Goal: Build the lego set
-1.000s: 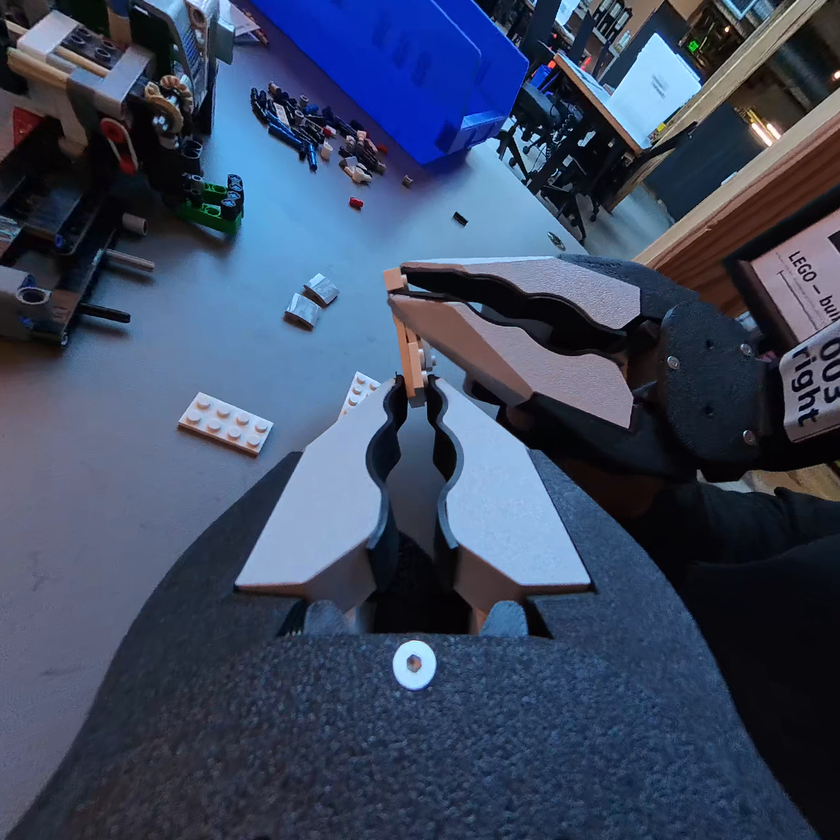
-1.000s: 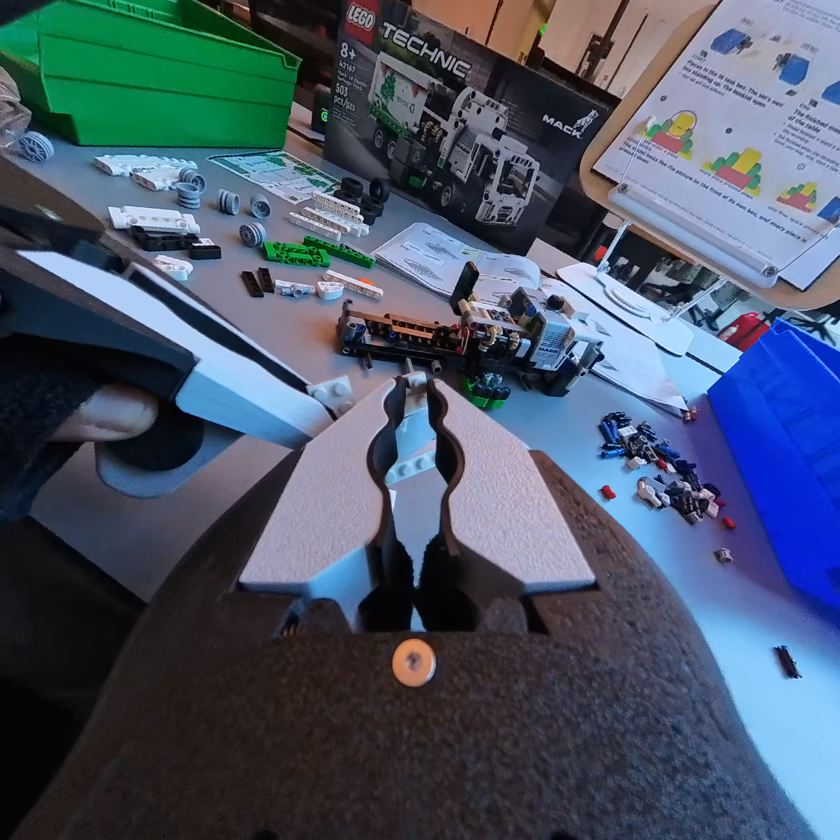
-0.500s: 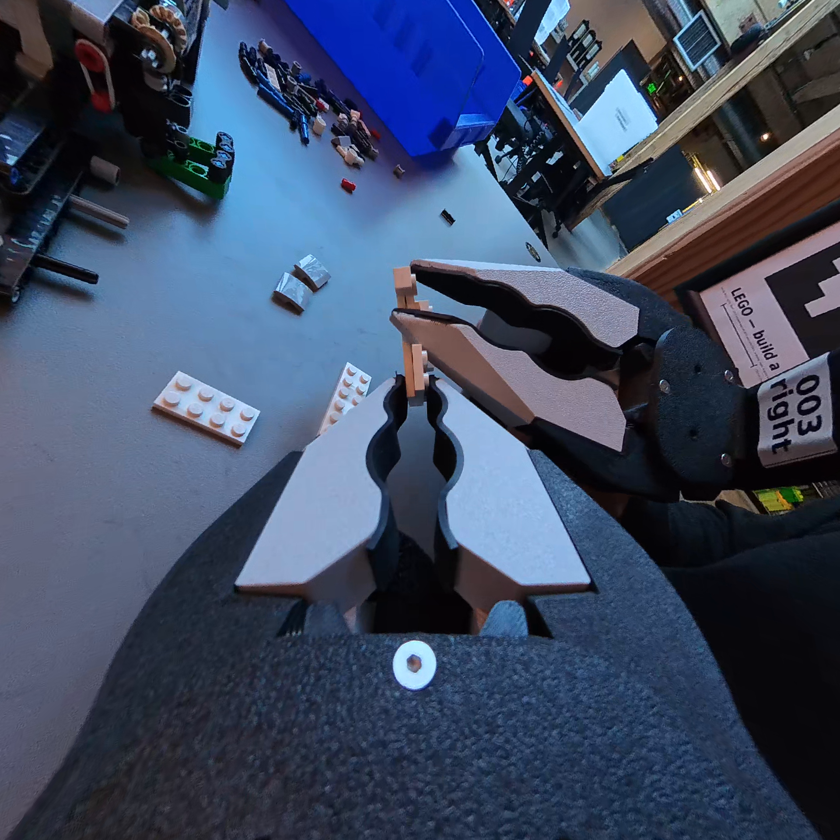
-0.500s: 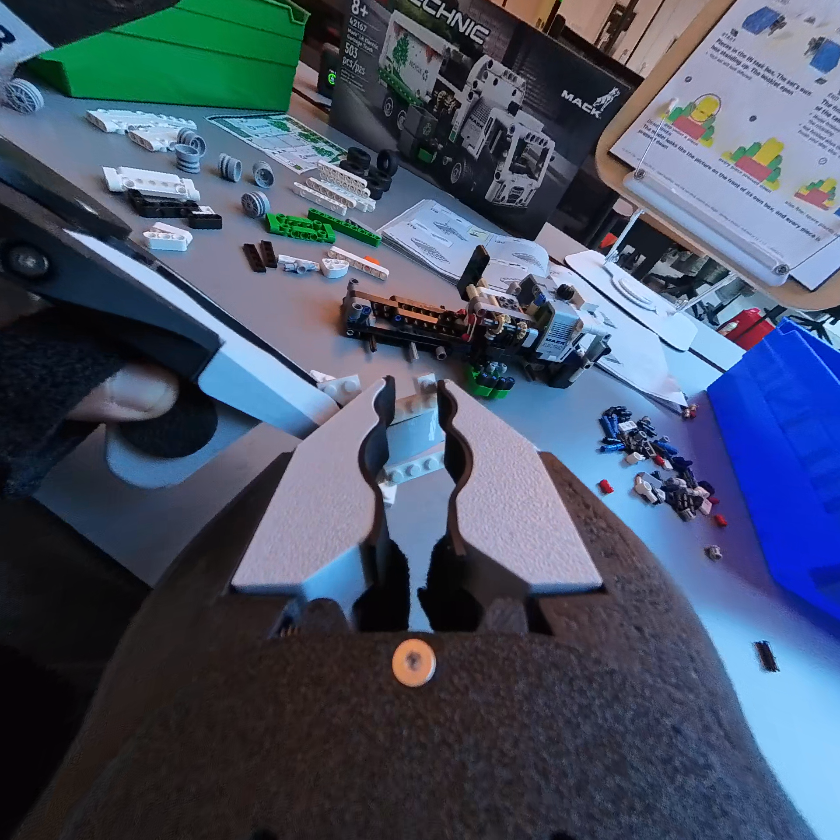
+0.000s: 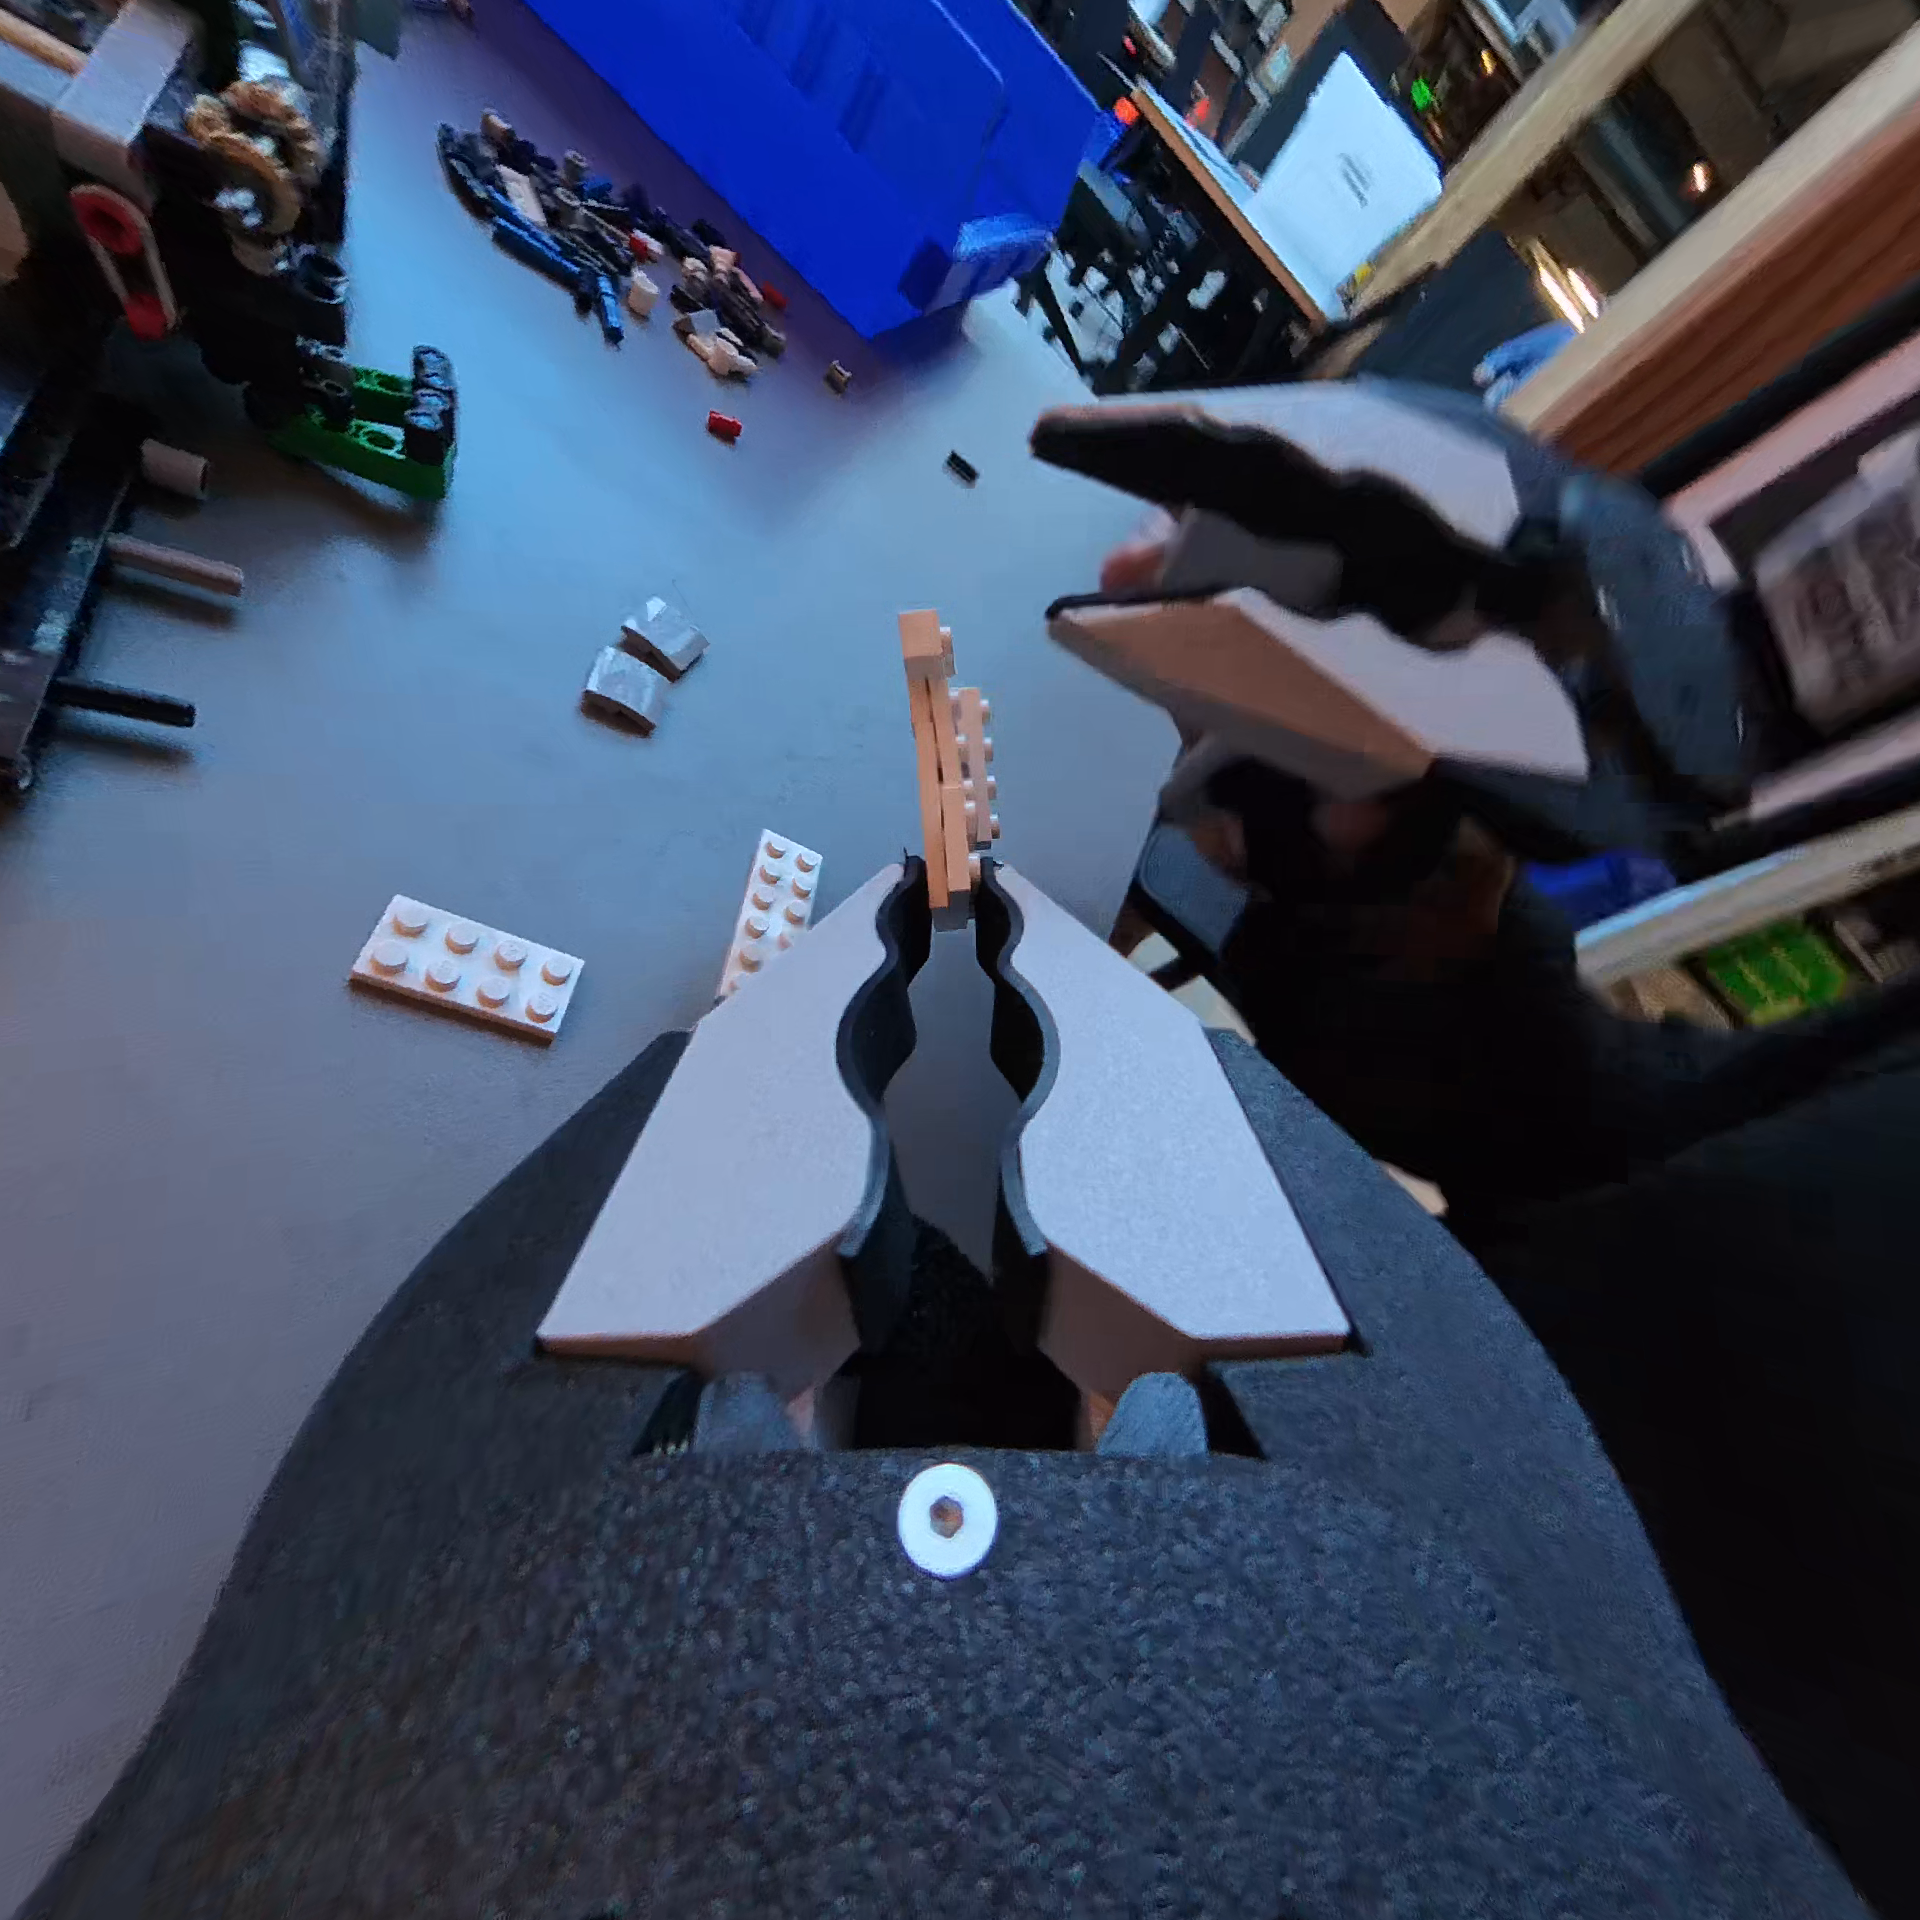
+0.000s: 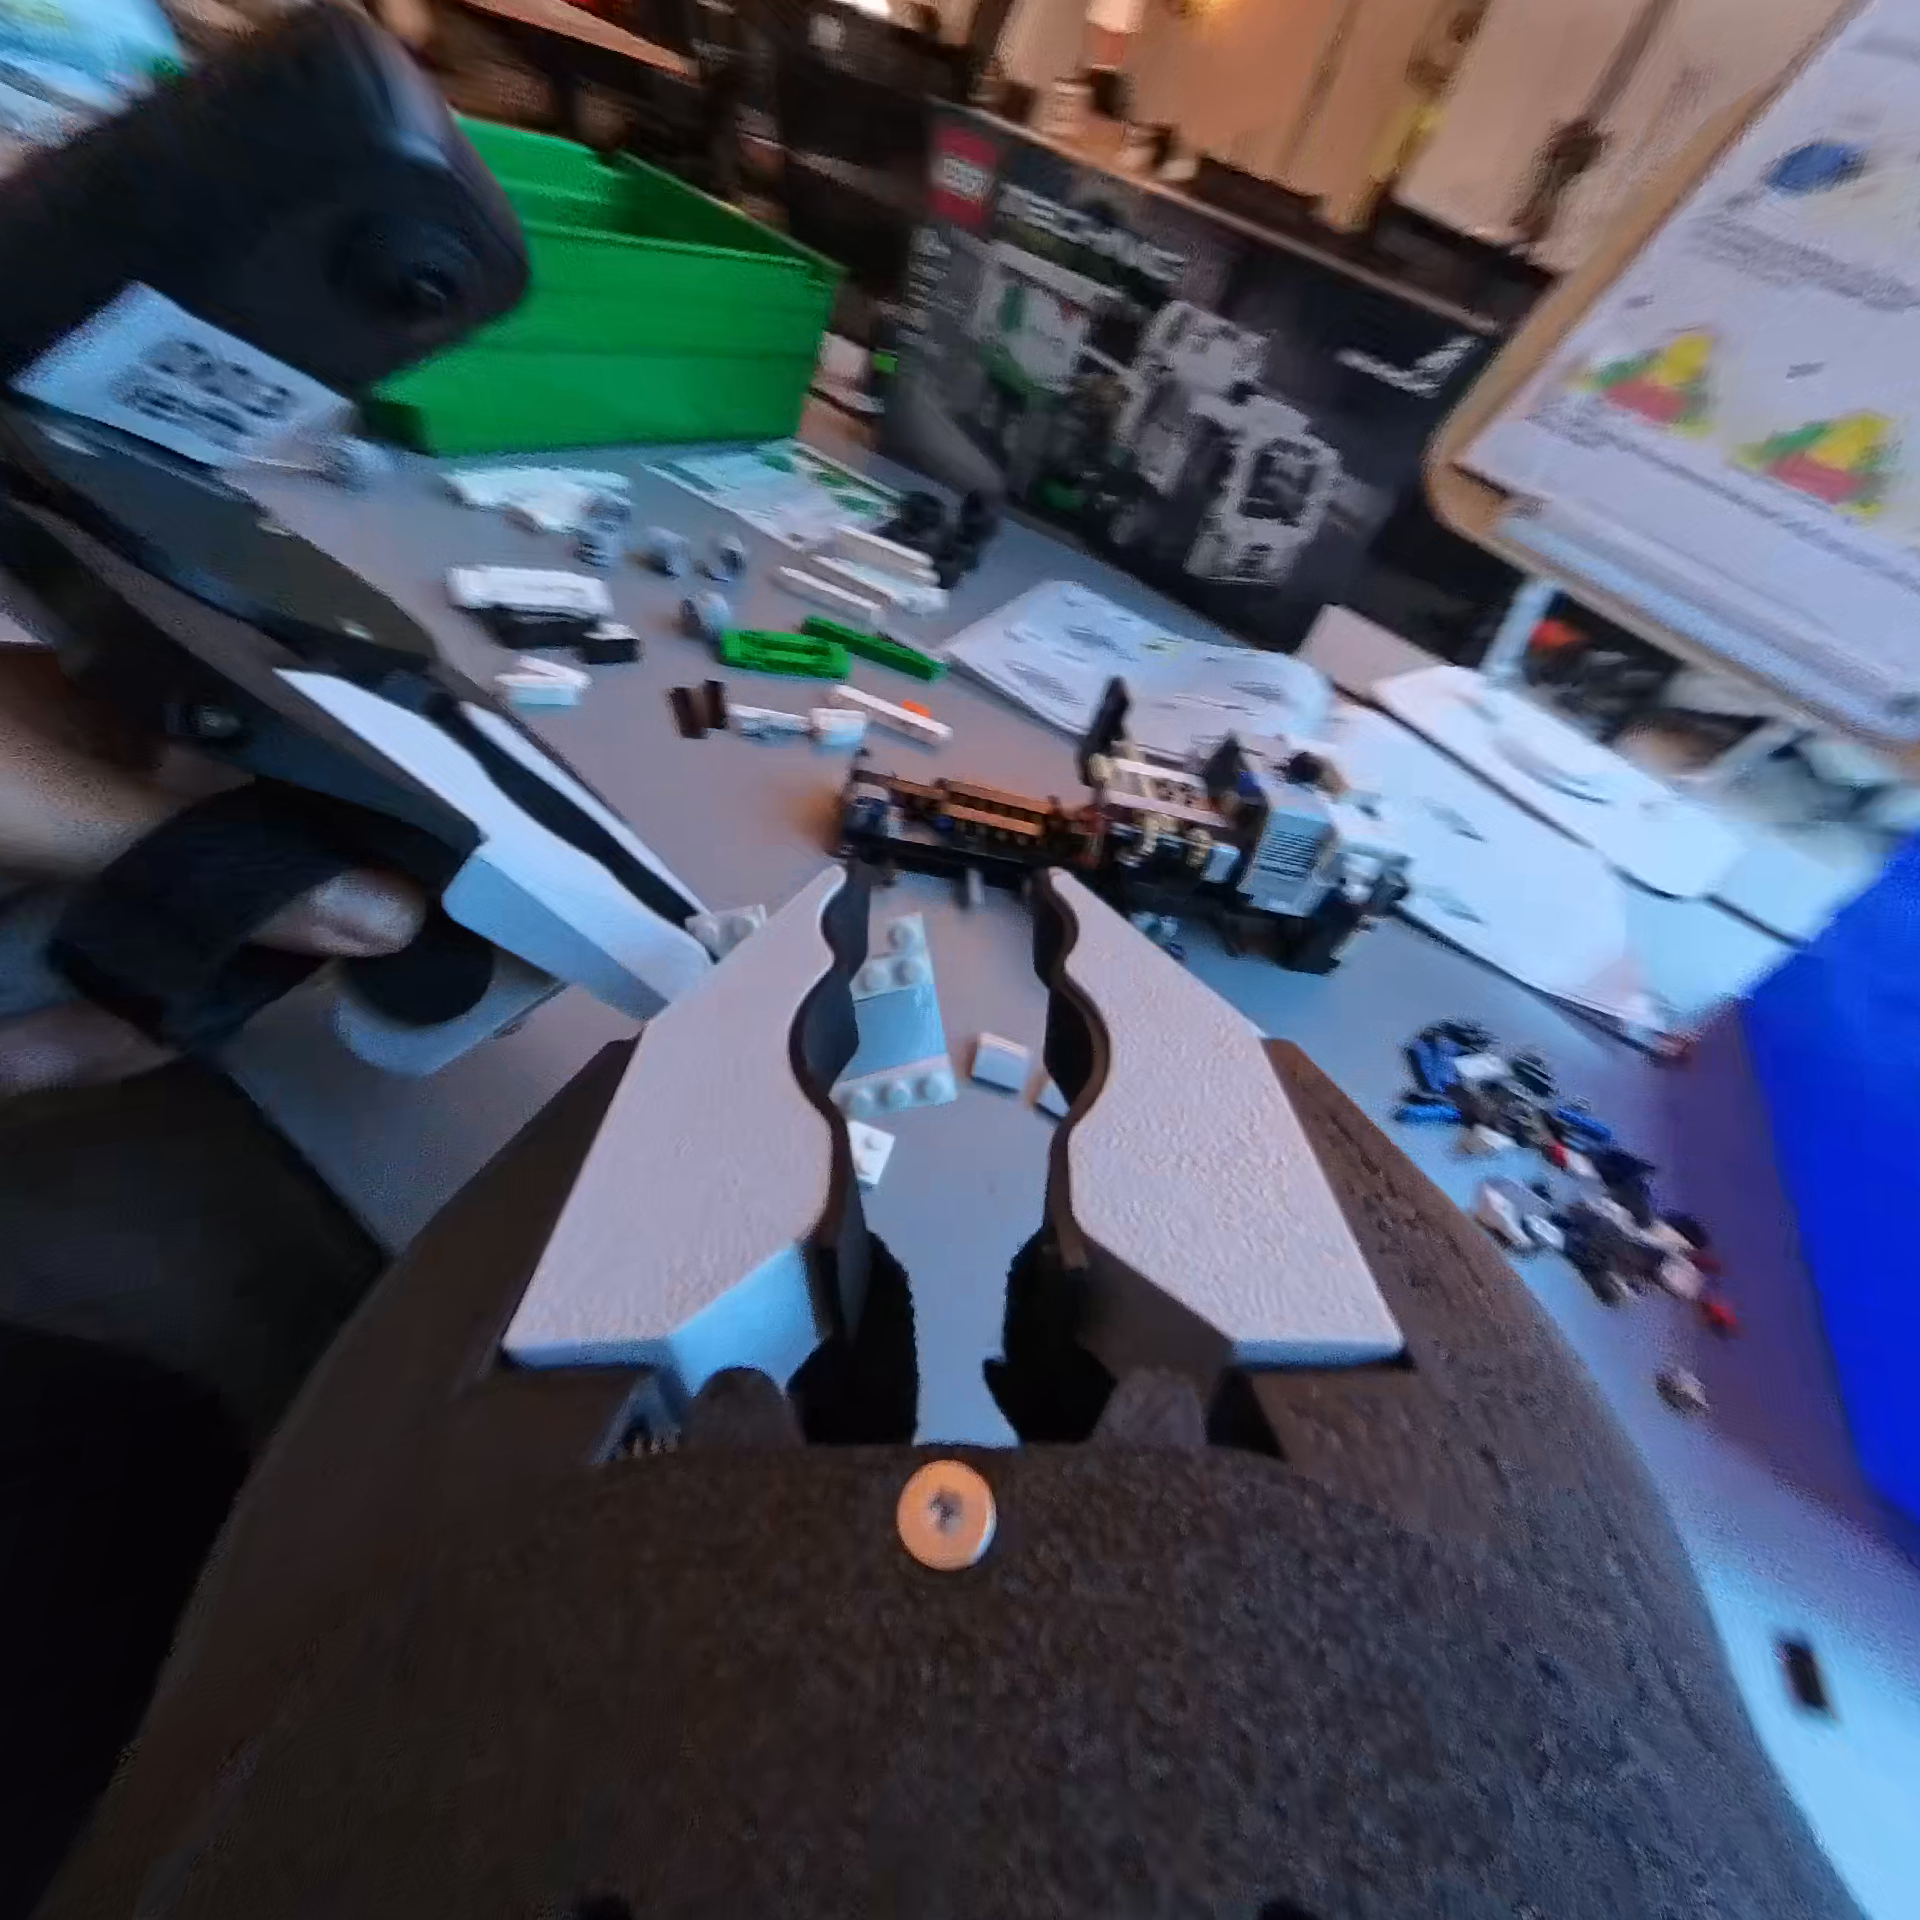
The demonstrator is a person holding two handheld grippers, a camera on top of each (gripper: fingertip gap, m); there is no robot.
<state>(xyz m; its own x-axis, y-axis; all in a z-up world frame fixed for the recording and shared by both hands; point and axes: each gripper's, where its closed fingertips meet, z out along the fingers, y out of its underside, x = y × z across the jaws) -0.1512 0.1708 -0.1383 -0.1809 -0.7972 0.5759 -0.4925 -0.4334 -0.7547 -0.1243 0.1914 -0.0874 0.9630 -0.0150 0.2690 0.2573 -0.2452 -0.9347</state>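
My left gripper (image 5: 951, 883) is shut on a small stack of white studded plates (image 5: 948, 769), held upright on edge above the grey table (image 5: 260, 1091). My right gripper (image 6: 945, 894) is open and empty. In the left wrist view it (image 5: 1049, 530) hangs to the right of the stack, apart from it. In the right wrist view the left gripper (image 6: 696, 935) comes in from the left with the stack's end (image 6: 740, 923) at its tip. White studded plates (image 6: 896, 1023) show in the gap between my right fingers, untouched; I cannot tell whether they belong to the stack.
A white 2x4 plate (image 5: 468, 966), a longer white plate (image 5: 774, 914) and two grey slope pieces (image 5: 644, 665) lie on the table. The part-built truck (image 6: 1122, 831) stands beyond. A pile of small parts (image 5: 623, 239), a blue bin (image 5: 810, 135), a green bin (image 6: 644, 332) and the set's box (image 6: 1195, 416) stand further off. Spacing between my two grippers at the tips: around 6 cm.
My right gripper has opened, let go of the plate stack and drawn back to the right. My left gripper still holds the stack.
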